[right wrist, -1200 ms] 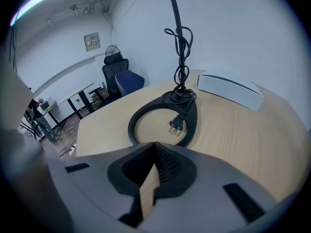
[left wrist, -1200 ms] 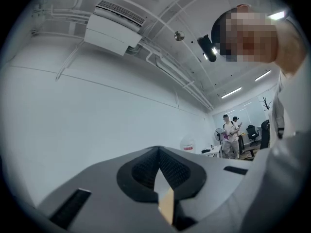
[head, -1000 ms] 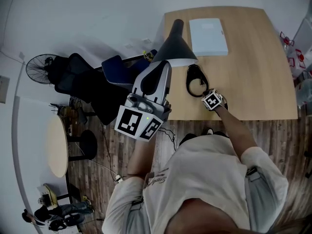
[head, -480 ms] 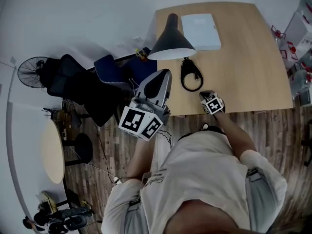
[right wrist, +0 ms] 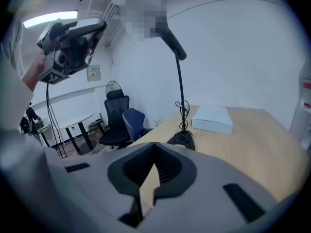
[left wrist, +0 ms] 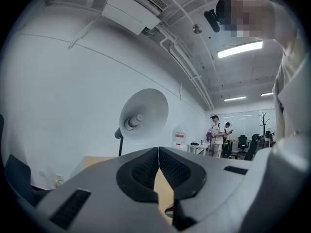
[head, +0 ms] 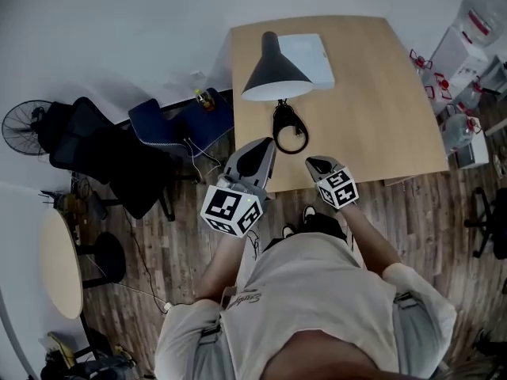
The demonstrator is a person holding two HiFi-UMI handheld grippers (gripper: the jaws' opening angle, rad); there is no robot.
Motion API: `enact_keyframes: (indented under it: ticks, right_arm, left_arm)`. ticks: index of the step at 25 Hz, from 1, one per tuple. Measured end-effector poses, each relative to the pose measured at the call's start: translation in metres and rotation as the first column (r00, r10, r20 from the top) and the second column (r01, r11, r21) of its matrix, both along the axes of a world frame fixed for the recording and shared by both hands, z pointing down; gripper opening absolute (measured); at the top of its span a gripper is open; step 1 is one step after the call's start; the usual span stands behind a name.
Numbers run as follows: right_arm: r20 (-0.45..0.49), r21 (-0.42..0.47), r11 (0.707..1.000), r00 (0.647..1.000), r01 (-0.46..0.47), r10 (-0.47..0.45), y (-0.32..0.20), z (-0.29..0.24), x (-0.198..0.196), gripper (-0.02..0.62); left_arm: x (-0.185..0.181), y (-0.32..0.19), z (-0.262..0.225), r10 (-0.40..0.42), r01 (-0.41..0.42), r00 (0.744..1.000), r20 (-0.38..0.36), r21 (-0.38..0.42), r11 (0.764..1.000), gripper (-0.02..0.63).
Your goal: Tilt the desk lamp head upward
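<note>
The lamp [head: 276,73] is standing near the left edge of the surface [head: 372,101], beside a white box [head: 315,52]. The left gripper [head: 265,144] and right gripper [head: 314,164] are hovering by the near edge, jaws pressed together, gripping nothing.

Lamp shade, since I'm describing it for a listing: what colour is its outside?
The lamp shade is black outside, best seen in the head view.

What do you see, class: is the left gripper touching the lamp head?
Apart. The head view shows the left gripper well short of the lamp head, with the lamp base and bare table between them.
</note>
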State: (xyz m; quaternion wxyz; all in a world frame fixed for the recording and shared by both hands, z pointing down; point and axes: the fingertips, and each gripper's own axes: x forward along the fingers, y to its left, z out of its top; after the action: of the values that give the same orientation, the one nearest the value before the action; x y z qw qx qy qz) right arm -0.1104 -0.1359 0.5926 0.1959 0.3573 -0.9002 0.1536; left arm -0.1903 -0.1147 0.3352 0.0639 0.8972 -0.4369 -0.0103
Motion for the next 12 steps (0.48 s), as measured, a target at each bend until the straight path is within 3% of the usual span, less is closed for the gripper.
enact_keyframes:
  ticks: [6, 12]
  right_arm:
    - [0.105, 0.137, 0.990, 0.994, -0.035, 0.020, 0.014, -0.077, -0.020, -0.005]
    - [0.096, 0.254, 0.967, 0.995, -0.028, 0.004, 0.018, -0.130, -0.025, -0.005]
  left_arm:
    - [-0.009, 0.005, 0.018, 0.027, -0.027, 1.000, 0.000, -0.002, 1.000, 0.015]
    - [-0.016, 0.005, 0.021, 0.033, -0.033, 0.999, -0.029, -0.003, 0.999, 0.015]
